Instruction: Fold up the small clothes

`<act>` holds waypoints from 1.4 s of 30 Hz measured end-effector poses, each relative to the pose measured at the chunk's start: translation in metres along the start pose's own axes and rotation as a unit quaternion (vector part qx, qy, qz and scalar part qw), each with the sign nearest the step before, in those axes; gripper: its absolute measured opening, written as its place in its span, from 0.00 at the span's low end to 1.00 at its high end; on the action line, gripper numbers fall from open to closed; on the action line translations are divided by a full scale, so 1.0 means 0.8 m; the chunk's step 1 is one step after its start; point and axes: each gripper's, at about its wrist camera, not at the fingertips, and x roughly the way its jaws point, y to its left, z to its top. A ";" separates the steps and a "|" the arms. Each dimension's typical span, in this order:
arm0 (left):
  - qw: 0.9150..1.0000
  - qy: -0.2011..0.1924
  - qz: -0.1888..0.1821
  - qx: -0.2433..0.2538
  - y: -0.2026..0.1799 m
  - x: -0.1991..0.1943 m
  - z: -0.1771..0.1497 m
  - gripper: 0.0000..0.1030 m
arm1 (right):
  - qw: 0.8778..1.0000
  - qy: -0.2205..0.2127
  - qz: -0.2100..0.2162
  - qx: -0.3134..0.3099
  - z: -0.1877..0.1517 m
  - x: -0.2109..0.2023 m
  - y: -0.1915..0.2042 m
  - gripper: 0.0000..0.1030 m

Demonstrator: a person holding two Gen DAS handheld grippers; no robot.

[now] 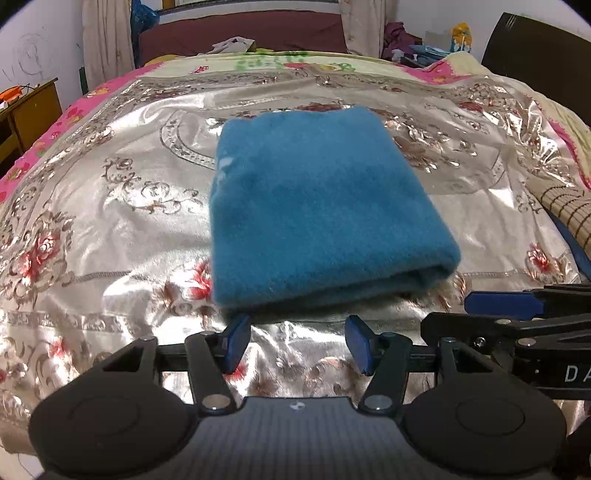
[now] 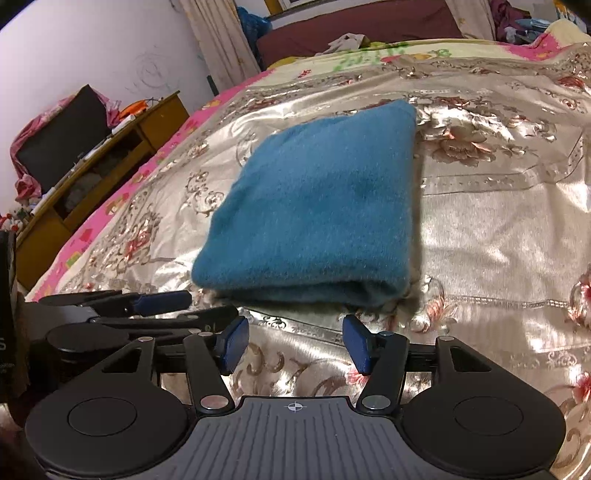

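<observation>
The left gripper hangs with jaws spread wide and empty, just short of the near folded edge of the teal fleece garment, which lies ahead on the glossy floral satin bedspread, long axis running away from both tools. The right gripper, equally wide and empty, sits about as near; the cloth looks soft, thick, rectangular, seemingly fully folded

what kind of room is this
Most likely a bedroom in a home. The folded blue cloth lies on a bed spread with a shiny floral bedcover, a dark red headboard stands at the far end, and a wooden side cabinet sits beside it.
</observation>
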 end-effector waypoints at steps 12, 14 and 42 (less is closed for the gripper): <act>1.000 0.009 0.003 -0.002 -0.007 -0.002 -0.011 0.61 | 1.000 0.006 -0.004 0.012 -0.011 -0.001 -0.003 0.56; 1.000 0.012 0.004 -0.003 -0.007 -0.001 -0.014 0.62 | 1.000 0.006 -0.006 0.011 -0.012 -0.001 -0.003 0.56; 1.000 0.030 0.009 -0.006 -0.014 -0.004 -0.031 0.67 | 0.999 0.014 -0.026 0.022 -0.027 -0.002 -0.010 0.60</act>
